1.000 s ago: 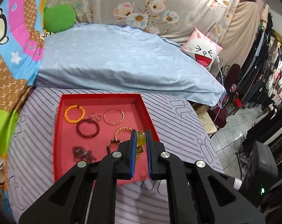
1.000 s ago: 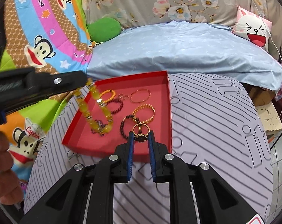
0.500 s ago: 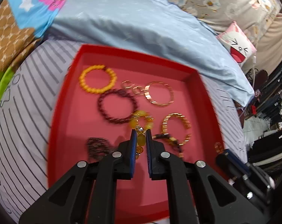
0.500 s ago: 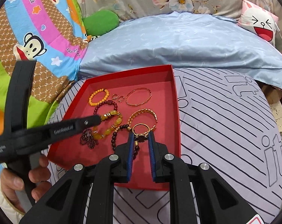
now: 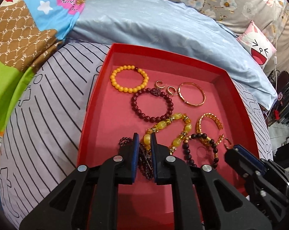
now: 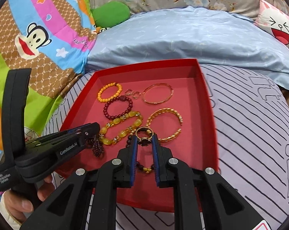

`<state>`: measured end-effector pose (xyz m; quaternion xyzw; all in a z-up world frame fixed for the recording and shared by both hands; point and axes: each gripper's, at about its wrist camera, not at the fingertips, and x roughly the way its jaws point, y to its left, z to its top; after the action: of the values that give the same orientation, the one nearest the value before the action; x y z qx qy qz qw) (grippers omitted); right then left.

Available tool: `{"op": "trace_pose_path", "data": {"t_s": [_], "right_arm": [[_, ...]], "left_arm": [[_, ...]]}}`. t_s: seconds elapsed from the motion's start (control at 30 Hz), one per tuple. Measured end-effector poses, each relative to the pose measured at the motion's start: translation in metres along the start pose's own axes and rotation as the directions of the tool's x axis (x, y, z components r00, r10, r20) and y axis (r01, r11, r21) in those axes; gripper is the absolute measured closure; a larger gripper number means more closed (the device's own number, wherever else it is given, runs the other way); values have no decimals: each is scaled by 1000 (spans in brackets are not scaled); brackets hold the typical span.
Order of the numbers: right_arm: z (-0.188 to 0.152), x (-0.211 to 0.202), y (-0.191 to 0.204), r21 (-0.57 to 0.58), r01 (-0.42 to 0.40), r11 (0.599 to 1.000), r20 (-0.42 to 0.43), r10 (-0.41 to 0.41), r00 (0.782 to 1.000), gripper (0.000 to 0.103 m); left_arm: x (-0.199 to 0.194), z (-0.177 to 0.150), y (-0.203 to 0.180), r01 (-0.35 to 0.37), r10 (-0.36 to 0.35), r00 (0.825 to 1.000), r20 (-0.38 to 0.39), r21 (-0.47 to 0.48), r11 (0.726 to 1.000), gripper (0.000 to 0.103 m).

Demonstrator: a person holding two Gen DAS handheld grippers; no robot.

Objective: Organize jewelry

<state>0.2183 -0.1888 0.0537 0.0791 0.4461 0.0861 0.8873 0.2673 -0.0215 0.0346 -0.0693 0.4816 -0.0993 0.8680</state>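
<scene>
A: What is the left gripper doing?

B: Its blue fingers are close together, pinching one big yellow bead of the chunky yellow bracelet. The rest of that bracelet lies on the floor of the red tray.

A: And the right gripper?

B: Its fingers squeeze a thin gold ring with a dark round stone. The ring stands up between the tips, over the tray.

A: What lies past the fingers?

B: Round smooth beads: an orange bracelet and a dark red one. Also a shiny thin bangle, a bumpy gold cuff and two tiny hoops.

A: Does one view show more?

B: The right view shows a hand holding the left gripper's handle. The left view shows a dark bead bracelet more fully.
</scene>
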Motion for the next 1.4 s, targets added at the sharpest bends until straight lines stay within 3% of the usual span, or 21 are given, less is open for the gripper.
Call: {"op": "trace_pose_path", "data": {"t_s": [0.23,0.6,1.4], "right_arm": [[-2,15,6,-11,10,1000,-26,-11,1000,88],[-6,3,5,0,18,1000,-7,-18,1000,86],[-43,-84,21,1,44,999,84,-44,995,85]], "left_arm": [[-12,-3,-5,-26,25,998,51,28,999,70],[-23,-12,-8,-18,15,998,64,37,999,69],[-100,-60,-42,-41,26,992,126,117,992,70]]}}
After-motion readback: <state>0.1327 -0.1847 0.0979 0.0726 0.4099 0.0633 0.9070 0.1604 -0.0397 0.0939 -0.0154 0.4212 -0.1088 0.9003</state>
